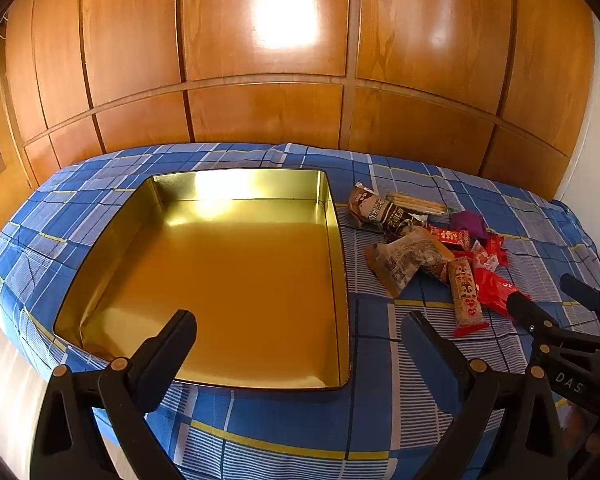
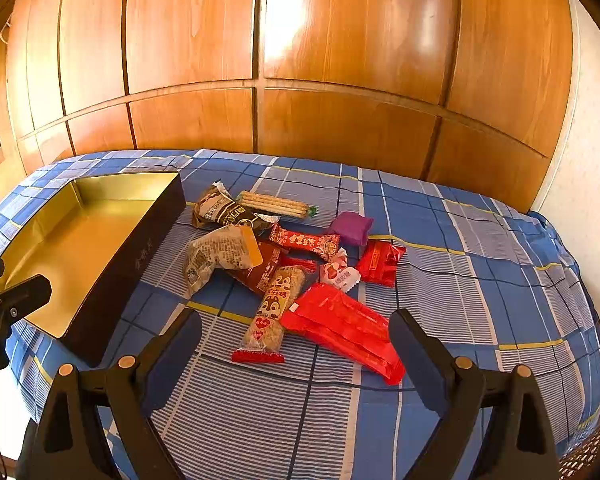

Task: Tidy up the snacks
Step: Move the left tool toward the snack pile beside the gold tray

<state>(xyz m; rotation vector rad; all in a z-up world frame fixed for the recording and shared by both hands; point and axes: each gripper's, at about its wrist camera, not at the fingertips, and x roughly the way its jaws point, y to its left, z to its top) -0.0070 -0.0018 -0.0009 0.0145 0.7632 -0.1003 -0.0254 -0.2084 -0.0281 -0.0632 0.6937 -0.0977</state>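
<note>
Since the gold tin (image 1: 236,280) holds nothing and every snack lies outside it, the task looks barely begun; all the sorting is left to do, as far as these views show.

Both views look across a bed (image 2: 460,280) under a blue checked cover, with wooden wardrobe doors (image 2: 340,60) behind; the tin is a wide, shallow, open box with a shiny gold inside and dark outer walls; in the left wrist view it fills the centre, and in the right wrist view it sits at nine o'clock.

Just beside the tin lies the snack pile (image 2: 284,256); in the left wrist view it sits at three o'clock, in the right wrist view at the centre; the packets overlap loosely; at the far end, twelve o'clock of the pile, a pack of pale biscuit sticks (image 2: 274,203) lies by a brown-and-black packet (image 2: 228,214); a crumpled grey-brown bag (image 2: 216,256) lies toward the tin; a small purple packet (image 2: 350,227) sits at two o'clock of the pile; several red wrappers fill the middle; nearest the camera lie a squirrel-print bar (image 2: 270,312) and a long red pack (image 2: 342,330).

The left claw (image 1: 300,344) is spread wide and grips nothing, hovering at the tin's near edge; the right claw (image 2: 296,344) is likewise spread wide and carrying nothing, poised just short of the bar and the long red pack.
</note>
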